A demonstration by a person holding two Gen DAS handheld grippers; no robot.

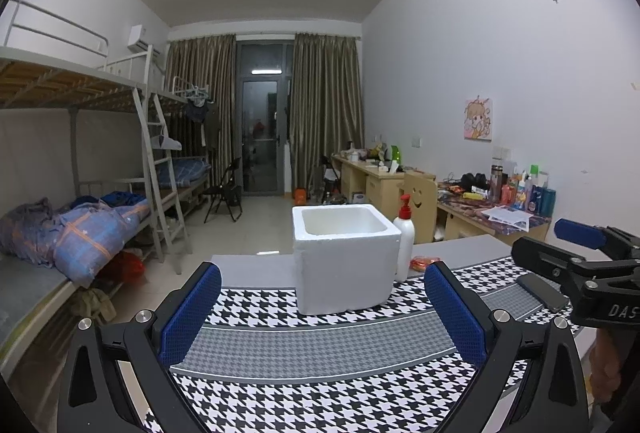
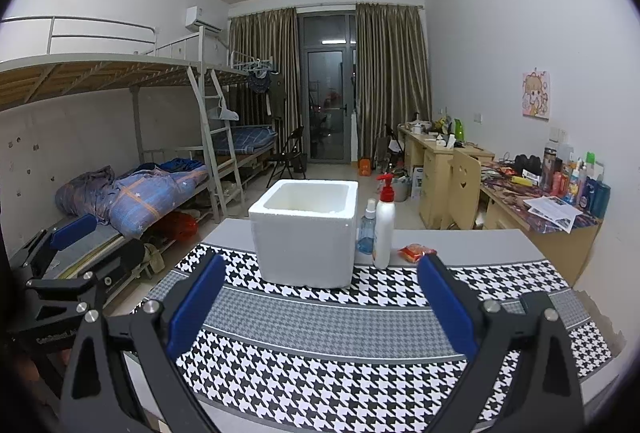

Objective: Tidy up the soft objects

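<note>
Left wrist view: the left claw (image 1: 322, 307) fills the lower part of the frame, its two blue-padded fingers (image 1: 191, 313) spread wide with nothing between them but the houndstooth cloth (image 1: 320, 397) that covers the bench (image 1: 256, 265). At centre stands a white foam box (image 1: 344, 257), open at the top, resting on the far part of the cloth. Touching or just beside its right wall is a white pump bottle (image 1: 404, 241) with a red head. A small red soft packet (image 1: 423, 263) lies on the bare grey bench surface right of the bottle, just past the tip of the claw's right finger. At the right edge, the right claw (image 1: 576, 237) enters from the side; only one blue pad shows here.

Right wrist view: the right claw (image 2: 320, 293) occupies the lower frame, also wide open and empty. The foam box (image 2: 306, 233) sits at centre; to its right are a clear blue spray bottle (image 2: 366, 233), the pump bottle (image 2: 384, 225), and then the red packet (image 2: 416, 253), apart from the box. At lower left, the left claw (image 2: 74, 233) is partly visible. A bunk bed (image 2: 132, 201) with a rumpled blue quilt lines the left wall.
</note>
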